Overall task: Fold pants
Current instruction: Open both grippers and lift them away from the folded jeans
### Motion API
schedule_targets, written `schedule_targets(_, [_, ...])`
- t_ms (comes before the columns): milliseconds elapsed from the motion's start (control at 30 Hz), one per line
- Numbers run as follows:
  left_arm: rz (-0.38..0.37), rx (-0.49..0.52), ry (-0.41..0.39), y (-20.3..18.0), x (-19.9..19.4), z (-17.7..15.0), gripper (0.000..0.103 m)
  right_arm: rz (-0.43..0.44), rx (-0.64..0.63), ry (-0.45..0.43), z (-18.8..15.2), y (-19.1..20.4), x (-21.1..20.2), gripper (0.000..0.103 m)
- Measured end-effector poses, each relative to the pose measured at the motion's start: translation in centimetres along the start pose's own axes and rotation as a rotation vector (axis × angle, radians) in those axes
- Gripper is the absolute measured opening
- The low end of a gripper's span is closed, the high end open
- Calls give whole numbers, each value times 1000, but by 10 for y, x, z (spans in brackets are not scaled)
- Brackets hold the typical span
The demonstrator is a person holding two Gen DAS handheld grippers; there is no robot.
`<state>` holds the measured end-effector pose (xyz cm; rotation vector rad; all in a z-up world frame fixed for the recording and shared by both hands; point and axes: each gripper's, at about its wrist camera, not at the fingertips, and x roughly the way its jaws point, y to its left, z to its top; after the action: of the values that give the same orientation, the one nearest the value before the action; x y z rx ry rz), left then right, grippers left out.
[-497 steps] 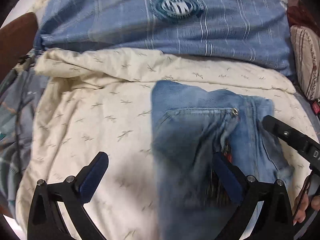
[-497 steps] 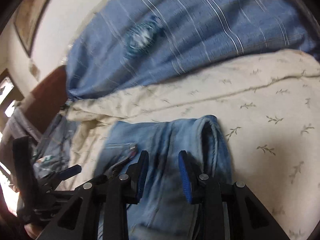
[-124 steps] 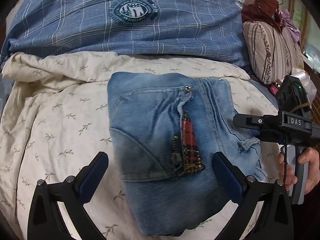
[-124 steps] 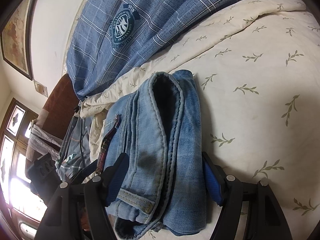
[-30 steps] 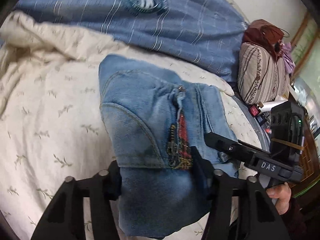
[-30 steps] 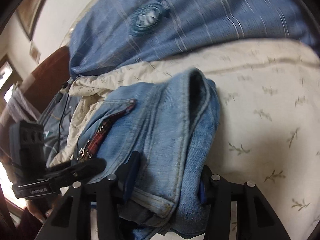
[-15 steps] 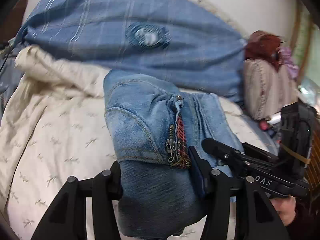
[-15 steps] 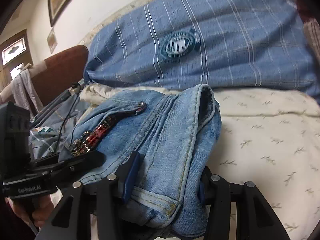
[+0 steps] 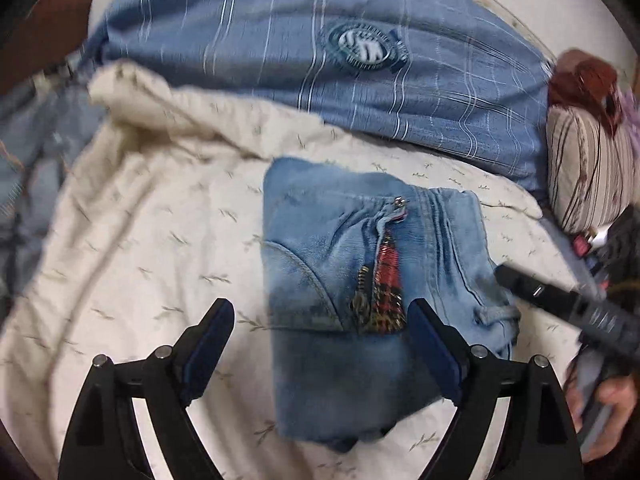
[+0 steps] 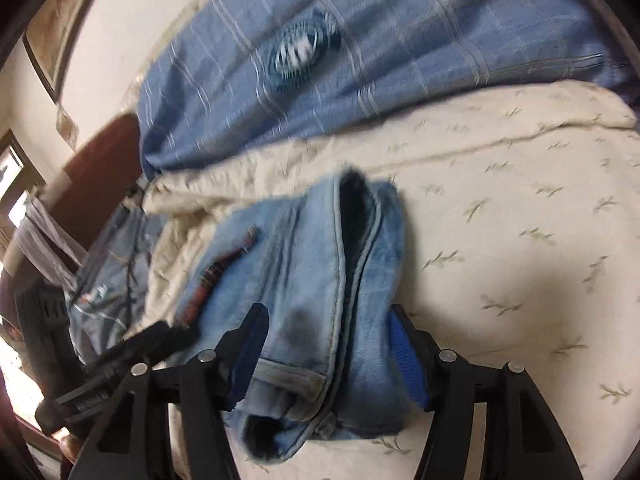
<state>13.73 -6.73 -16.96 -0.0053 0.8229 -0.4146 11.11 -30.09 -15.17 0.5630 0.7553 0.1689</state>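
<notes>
Jeans, light-blue denim, lie folded into a compact stack on the cream leaf-print bedsheet, just below the blue striped pillow. Left gripper and right gripper fingers have just been opening, now wide, released. Folding looks essentially done; only withdrawal remains.

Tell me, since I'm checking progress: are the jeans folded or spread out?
Folded. The jeans lie as a compact stacked bundle on the cream bedspread, layered edges showing in the right wrist view.
</notes>
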Motion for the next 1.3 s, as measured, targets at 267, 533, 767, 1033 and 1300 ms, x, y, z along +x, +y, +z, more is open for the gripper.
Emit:
schedule_targets(267, [142, 34, -139, -15, -70, -7, 96, -27, -59, -212, -4, 4, -62, 67])
schedule_targets(533, [267, 88, -214, -38, -128, -6, 96, -66, -141, -326, -17, 24, -95, 69])
schedule_targets(767, [304, 109, -272, -55, -167, -8, 97, -58, -159, -390, -42, 37, -119, 71])
schedule_targets(1033, [367, 111, -343, -65, -197, -14, 102, -90, -263, -486, -77, 62, -149, 72])
schedule_targets(1300, [346, 142, -351, -72, -205, -20, 102, -73, -285, -471, -87, 71, -149, 73])
